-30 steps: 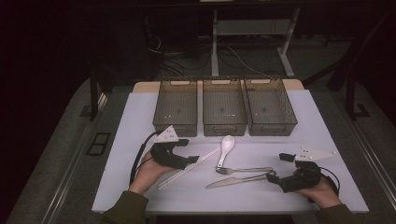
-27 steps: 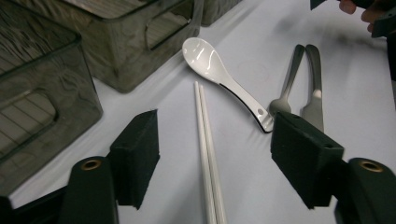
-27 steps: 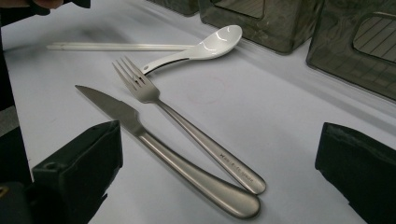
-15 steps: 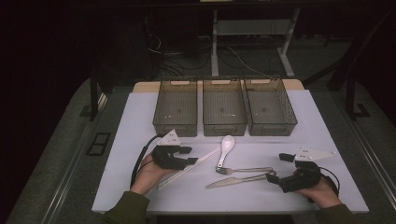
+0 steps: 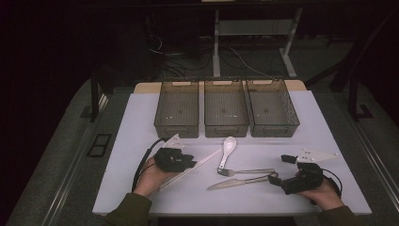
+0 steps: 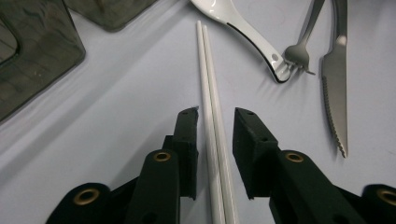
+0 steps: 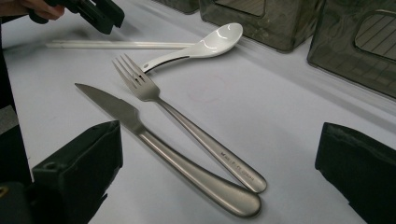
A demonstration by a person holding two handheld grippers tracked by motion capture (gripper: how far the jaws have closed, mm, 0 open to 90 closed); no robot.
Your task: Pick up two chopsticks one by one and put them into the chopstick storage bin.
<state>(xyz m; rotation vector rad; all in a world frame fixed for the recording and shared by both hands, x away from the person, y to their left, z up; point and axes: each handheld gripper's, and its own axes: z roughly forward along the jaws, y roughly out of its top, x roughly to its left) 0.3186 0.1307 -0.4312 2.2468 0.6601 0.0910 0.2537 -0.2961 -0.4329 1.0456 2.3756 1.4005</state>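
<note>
Left gripper closing in on the chopsticks, grasp not made yet.

Nearest: left black two-jaw gripper (image 6: 212,123) is down at the white tabletop (image 5: 141,122), jaws apart and straddling the pair of slim white plastic chopsticks (image 6: 208,93); one jaw is just beside them, neither is clamped. Over the last second it has slid in from beside the sticks to over their near end, so my read is pre-grasp alignment is done and the squeeze is next. Right black gripper (image 7: 219,158) sits wide open by the handles of the steel table knife (image 7: 140,126) and steel fork (image 7: 182,121), unchanged. Further out: white ceramic soup spoon (image 5: 228,147), touching the fork tines. Far end: three smoky translucent plastic bins (image 5: 225,109) in a row.
</note>
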